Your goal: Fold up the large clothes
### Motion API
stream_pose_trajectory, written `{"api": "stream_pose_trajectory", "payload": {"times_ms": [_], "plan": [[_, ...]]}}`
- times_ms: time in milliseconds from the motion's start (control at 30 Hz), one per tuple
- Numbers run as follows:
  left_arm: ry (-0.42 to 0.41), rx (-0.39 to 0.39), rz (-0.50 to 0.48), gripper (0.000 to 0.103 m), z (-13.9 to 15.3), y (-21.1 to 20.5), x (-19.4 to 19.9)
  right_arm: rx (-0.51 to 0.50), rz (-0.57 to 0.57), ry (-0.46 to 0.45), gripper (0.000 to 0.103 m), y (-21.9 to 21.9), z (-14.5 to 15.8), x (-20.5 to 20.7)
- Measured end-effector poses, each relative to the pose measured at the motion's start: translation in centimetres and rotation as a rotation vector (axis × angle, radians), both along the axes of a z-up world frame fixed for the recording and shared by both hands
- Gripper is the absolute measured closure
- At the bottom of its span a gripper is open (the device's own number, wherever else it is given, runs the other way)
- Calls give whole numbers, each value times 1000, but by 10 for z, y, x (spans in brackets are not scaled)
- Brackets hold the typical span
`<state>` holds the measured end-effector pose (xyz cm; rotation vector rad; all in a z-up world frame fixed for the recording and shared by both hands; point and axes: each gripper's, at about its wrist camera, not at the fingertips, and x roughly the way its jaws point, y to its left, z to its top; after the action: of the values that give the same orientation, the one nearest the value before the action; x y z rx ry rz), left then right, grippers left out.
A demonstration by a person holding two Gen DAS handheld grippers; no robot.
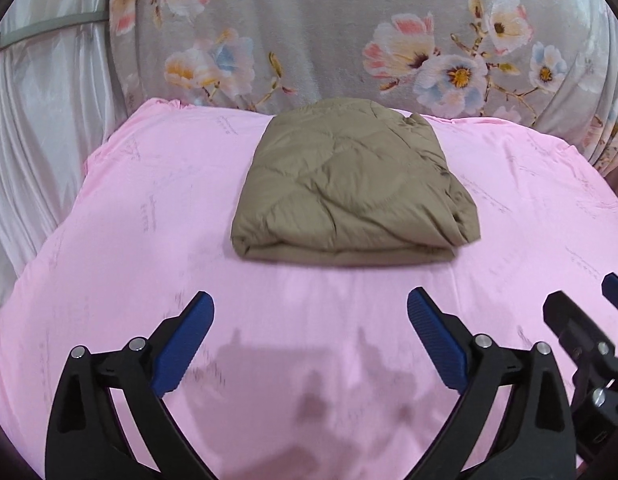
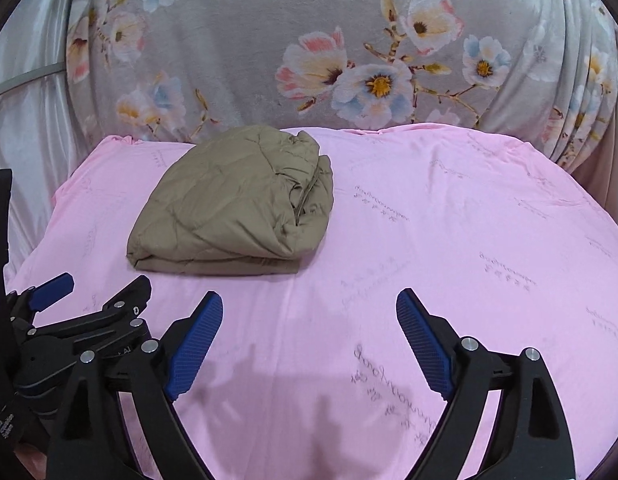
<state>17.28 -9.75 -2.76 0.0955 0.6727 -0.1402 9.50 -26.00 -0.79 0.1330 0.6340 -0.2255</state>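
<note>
An olive-brown quilted jacket [image 1: 349, 184] lies folded into a compact bundle on the pink sheet [image 1: 129, 240], toward its far side. In the right wrist view the jacket [image 2: 233, 204] sits left of centre. My left gripper [image 1: 311, 308] is open and empty, hovering above the sheet well short of the jacket's near edge. My right gripper [image 2: 309, 308] is open and empty too, to the right of the jacket and nearer than it. The right gripper shows at the left wrist view's right edge [image 1: 581, 320]; the left gripper shows at the right wrist view's left edge [image 2: 93, 292].
A grey floral blanket [image 1: 329, 28] hangs behind the pink surface. A white satin curtain [image 1: 33, 120] hangs at the left. The pink sheet [image 2: 449, 240] stretches wide to the right of the jacket.
</note>
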Motion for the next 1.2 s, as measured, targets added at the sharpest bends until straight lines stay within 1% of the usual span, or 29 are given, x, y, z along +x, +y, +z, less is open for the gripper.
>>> {"api": "stream_pose_trajectory", "payload": {"times_ms": [100,233,367,633,733,900,1200], "plan": [[14,-36,14,7,-3,10,-20,-3,4,-6,16,7,-1,-19],[23,-49,38,7,-12,20,-37,-8,9,-3,16,17,-8,-35],[28,-31,53,7,-24,27,-47,5,3,3,16,21,-20,-44],[2,23,74,7,-51,30,-57,6,-5,33,16,24,-58,-48],[-19,31,72,7,-50,28,-59,12,-20,46,16,22,-61,-46],[-22,78,83,7,-53,22,-59,2,-30,40,16,23,-63,-48],[-37,81,97,7,-53,24,-61,-11,-38,50,16,24,-64,-45]]}}
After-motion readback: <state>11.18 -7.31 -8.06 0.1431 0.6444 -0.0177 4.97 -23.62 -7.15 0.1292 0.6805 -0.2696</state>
